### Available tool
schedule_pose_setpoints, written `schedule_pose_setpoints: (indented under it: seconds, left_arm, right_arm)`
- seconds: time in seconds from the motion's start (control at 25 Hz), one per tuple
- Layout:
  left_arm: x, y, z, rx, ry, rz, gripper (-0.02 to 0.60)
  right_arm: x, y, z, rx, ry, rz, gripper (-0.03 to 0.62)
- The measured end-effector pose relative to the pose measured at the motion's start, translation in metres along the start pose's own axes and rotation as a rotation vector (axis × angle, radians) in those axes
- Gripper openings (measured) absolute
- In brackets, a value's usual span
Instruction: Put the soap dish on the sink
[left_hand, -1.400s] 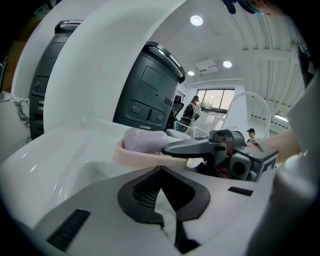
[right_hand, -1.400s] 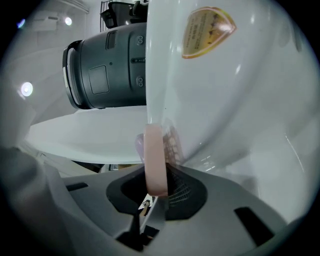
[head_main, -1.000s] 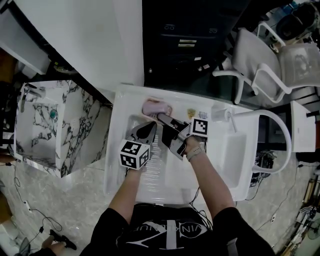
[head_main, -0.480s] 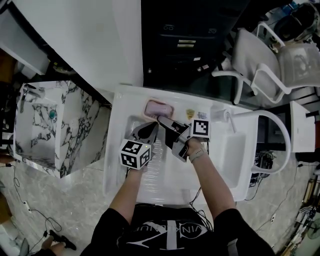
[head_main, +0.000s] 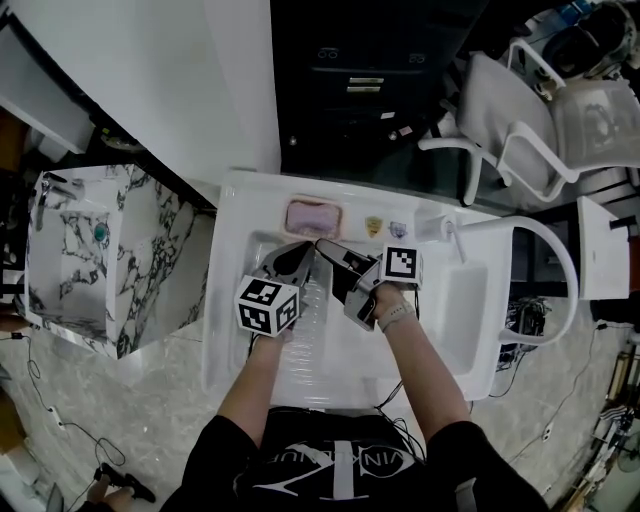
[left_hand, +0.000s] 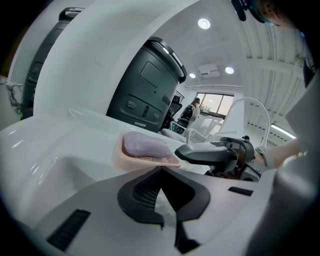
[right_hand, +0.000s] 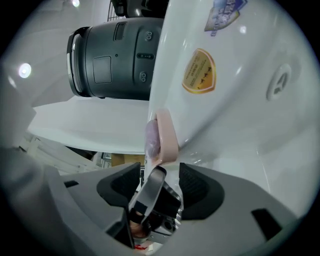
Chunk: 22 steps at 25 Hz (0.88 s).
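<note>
the dish (head_main: 315, 216) with its soap (head_main: 312, 214) sits flat on the back ledge (head_main: 248, 205) of the sink (head_main: 222, 330), just behind the basin (head_main: 335, 345), so the placing looks done. the right hand-held gripper (head_main: 335, 270) has its jaws spread wide, having just been opening, and no longer pinches the dish. one jaw tip lies just beside the dish's near end. a careless pull-back could catch that rim and drag or tip the dish into the basin, and the soap could slide out. the left hand-held gripper (head_main: 298, 256), jaws pressed together on nothing, crowds in close beside the right one. the two could knock together and nudge the dish. a straight retreat away from the ledge looks safest.
</note>
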<state>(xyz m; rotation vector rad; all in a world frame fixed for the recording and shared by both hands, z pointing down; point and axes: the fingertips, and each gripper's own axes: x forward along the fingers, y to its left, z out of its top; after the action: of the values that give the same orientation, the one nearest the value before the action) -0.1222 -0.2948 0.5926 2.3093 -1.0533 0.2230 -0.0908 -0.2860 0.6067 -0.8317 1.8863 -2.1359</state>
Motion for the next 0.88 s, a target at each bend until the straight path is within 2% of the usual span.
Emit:
schedule_pose_setpoints:
  seconds: [0.28,0.36,0.44,0.68,0.76,0.88]
  left_arm:
    - [-0.003,0.003,0.002,-0.006,-0.01,0.012,0.012]
    - [-0.006,0.003,0.004,0.001,-0.012,0.018,0.012]
    - [-0.008,0.003,0.006,0.004,-0.013,0.02,0.012]
    - [-0.02,0.004,0.012,0.028,-0.025,0.032,0.012]
    - [-0.025,0.004,0.015,0.04,-0.029,0.035,0.012]
    - [-0.033,0.006,0.018,0.053,-0.038,0.042,0.012]
  right_arm:
    - [-0.008,-0.006,-0.012,-0.076,0.046,0.011,0.224]
    - [-0.012,-0.007,-0.017,-0.119,0.063,-0.032,0.119]
    - [-0.013,-0.004,-0.019,-0.201,0.067,-0.045,0.061]
    - [-0.023,0.016,-0.012,-0.438,-0.03,-0.033,0.041]
    - [-0.028,0.017,-0.01,-0.546,-0.06,-0.074,0.04]
    - [-0.038,0.017,-0.008,-0.76,-0.1,-0.187,0.038]
